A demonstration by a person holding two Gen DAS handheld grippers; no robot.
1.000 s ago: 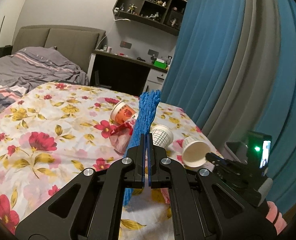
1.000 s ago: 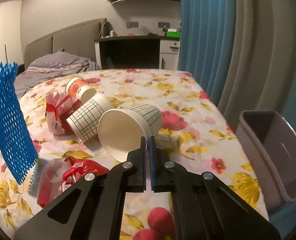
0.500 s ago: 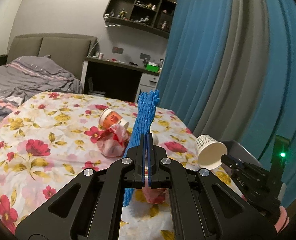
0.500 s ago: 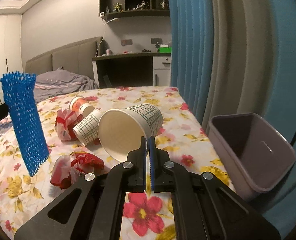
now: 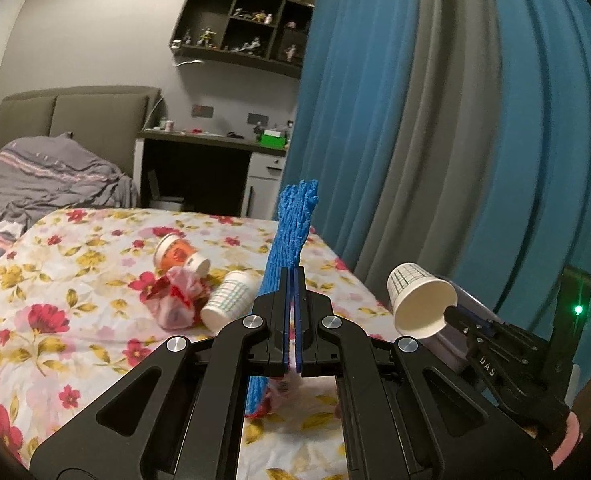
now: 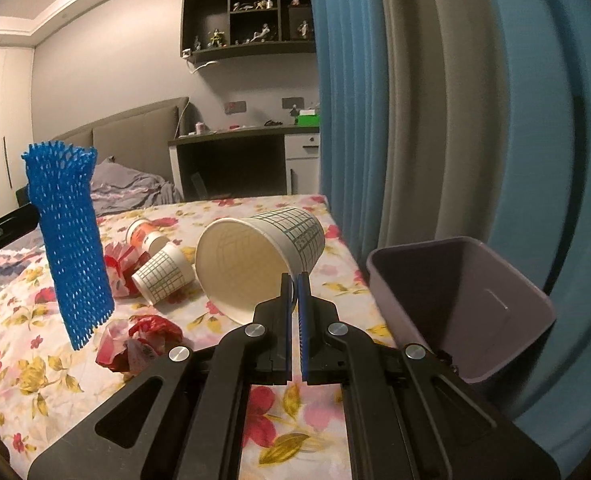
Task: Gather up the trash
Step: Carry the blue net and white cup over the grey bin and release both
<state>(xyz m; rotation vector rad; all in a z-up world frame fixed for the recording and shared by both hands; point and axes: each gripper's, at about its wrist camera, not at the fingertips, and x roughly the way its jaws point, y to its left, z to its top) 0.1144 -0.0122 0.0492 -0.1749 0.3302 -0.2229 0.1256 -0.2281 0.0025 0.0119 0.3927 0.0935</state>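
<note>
1. Jaws on my left gripper (image 5: pixel 293 280) stay clamped on the blue foam net (image 5: pixel 289 240), lifted higher off the bed (image 5: pixel 75 280) than a second ago.
2. My right gripper (image 6: pixel 294 288) keeps the checked paper cup (image 6: pixel 255 256) pinched by its rim; it has risen too.
3. The grey bin (image 6: pixel 455 304) now sits just beside that cup, closer than before.
4. One cup (image 5: pixel 227 296) and the wrappers (image 5: pixel 175 296) lie on the bed.

Your floral-sheeted bed (image 6: pixel 35 364) carries an orange cup (image 6: pixel 145 236), a checked paper cup (image 6: pixel 163 276) and two crumpled red wrappers (image 6: pixel 139 344), all lying loose.
</note>
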